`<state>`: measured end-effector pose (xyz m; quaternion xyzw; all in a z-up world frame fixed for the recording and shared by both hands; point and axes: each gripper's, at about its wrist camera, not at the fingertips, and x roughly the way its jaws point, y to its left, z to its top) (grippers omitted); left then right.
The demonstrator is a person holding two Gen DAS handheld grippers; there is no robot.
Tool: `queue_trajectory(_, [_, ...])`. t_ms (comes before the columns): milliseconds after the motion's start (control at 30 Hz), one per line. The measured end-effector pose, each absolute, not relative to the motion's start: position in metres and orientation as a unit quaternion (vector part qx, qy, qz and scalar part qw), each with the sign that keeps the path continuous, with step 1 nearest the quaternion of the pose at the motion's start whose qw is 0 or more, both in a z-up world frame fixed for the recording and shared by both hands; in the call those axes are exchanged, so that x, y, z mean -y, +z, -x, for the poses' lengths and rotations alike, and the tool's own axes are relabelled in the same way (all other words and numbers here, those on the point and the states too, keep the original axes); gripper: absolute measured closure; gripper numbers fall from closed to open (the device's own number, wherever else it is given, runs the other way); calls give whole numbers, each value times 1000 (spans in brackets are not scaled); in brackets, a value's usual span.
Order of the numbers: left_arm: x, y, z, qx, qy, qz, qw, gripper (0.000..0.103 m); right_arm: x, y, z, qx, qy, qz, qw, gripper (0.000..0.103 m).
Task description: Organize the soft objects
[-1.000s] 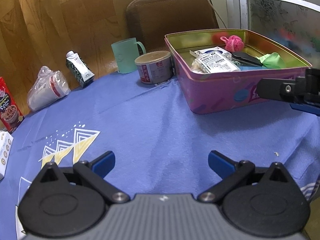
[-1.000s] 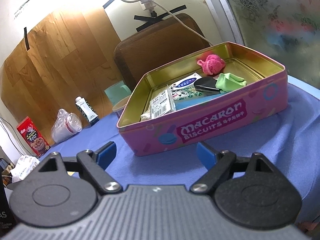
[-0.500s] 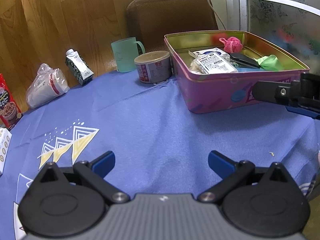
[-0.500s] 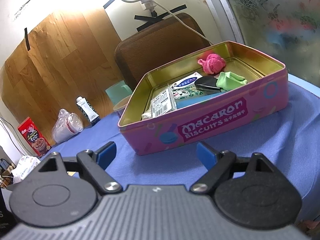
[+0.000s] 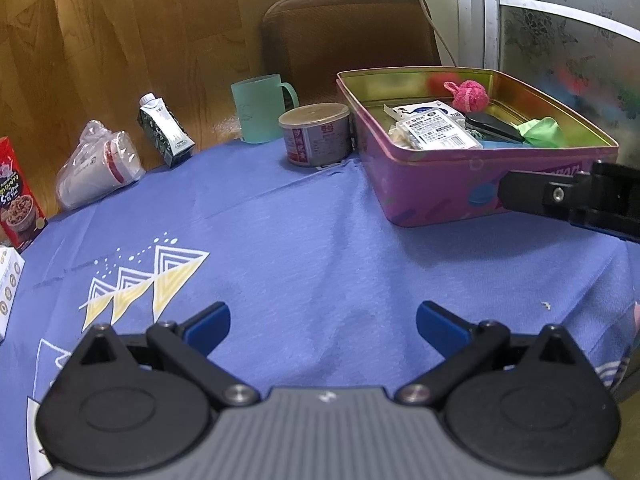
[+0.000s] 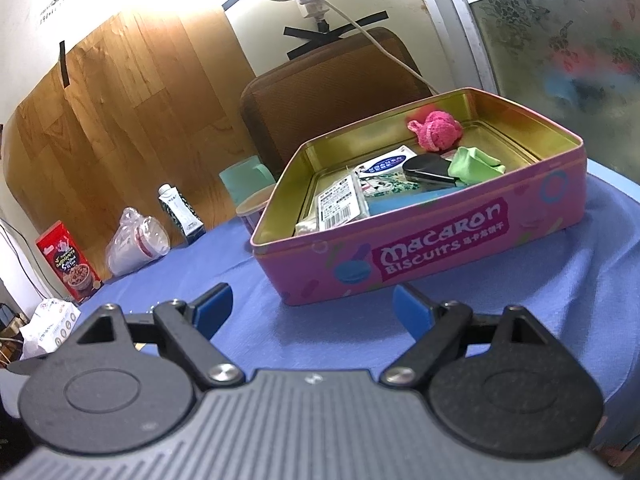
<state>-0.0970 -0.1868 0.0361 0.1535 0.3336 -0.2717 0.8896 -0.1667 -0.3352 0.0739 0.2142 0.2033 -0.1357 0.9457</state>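
Note:
A pink "Macaron Biscuits" tin [image 6: 440,256] stands open on the blue tablecloth; it also shows in the left wrist view [image 5: 432,184]. Inside lie a pink knitted ball [image 6: 436,130] [image 5: 470,95], a green cloth [image 6: 474,164] [image 5: 542,132], a black case [image 6: 430,170], white labelled packets [image 6: 342,204] [image 5: 438,132] and a blue item [image 6: 404,202]. My left gripper [image 5: 323,322] is open and empty above bare cloth. My right gripper [image 6: 312,306] is open and empty just in front of the tin; its side shows in the left wrist view [image 5: 568,200].
Behind the tin stand a lidded can [image 5: 316,134] and a teal mug [image 5: 262,108]. At the left are a small carton [image 5: 164,130], bagged paper cups [image 5: 98,168], a red snack box [image 5: 18,200] and a white box [image 5: 8,292]. A brown chair [image 5: 348,40] stands beyond the table.
Both grippers have drifted slightly back and lower; the tin and its contents have not moved. Both grippers stay open.

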Motion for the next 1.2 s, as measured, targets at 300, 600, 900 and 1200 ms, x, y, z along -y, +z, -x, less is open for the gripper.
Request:
queue_trajectory(300, [179, 37, 94, -332, -274, -140, 892, 0, 322, 75, 163, -203, -140, -199, 949, 14])
queue_trajectory(600, [174, 40, 94, -329, -279, -132, 892, 0, 311, 78, 162, -199, -143, -185, 952, 14])
queue_trajectory(900, [173, 40, 94, -330, -279, -130, 892, 0, 310, 78, 162, -199, -145, -185, 951, 14])
queue_trajectory(1200, [173, 40, 94, -330, -279, -131, 892, 0, 310, 78, 162, -199, -145, -184, 952, 14])
